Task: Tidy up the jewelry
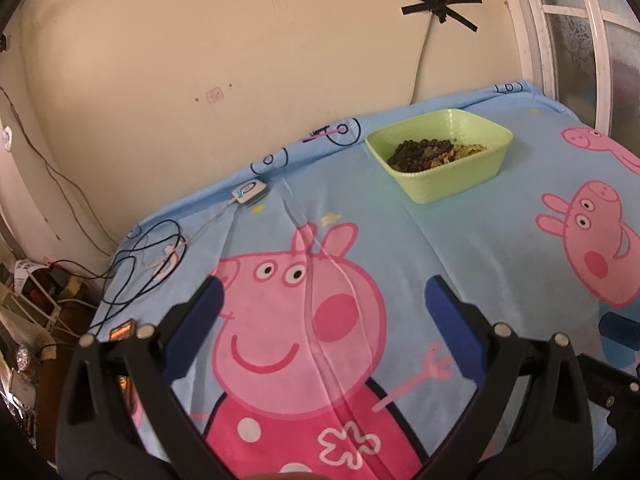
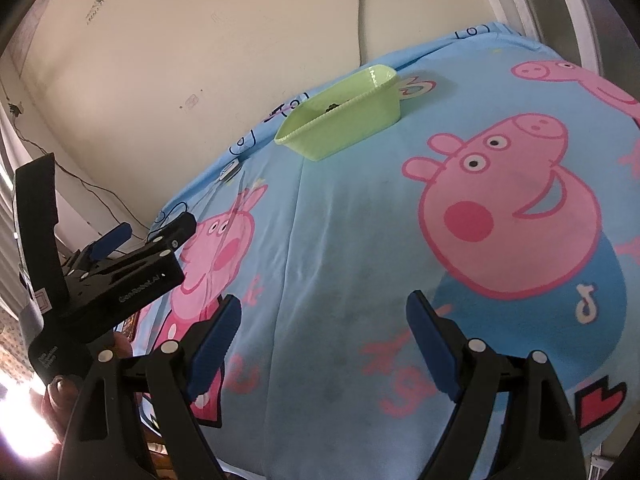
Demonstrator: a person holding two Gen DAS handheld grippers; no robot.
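A light green plastic tub (image 1: 448,182) stands near the table's far edge, holding dark bead strings and some yellowish jewelry (image 1: 430,151). From the right wrist view the tub (image 2: 344,128) shows mostly its side wall, with only a dark speck of its contents visible. My left gripper (image 1: 326,304) hovers open over the pink pig print, well short of the tub, nothing between its blue pads. My right gripper (image 2: 324,320) is also open and empty above bare cloth. The left gripper's body (image 2: 120,272) shows at the left of the right wrist view.
A light blue cartoon-pig cloth (image 1: 460,248) covers the table. A small white device (image 1: 250,192) with thin cables (image 1: 148,264) lies at the far left corner. A cream wall stands right behind the table, a window frame (image 1: 560,40) at right. Clutter sits on the floor at left.
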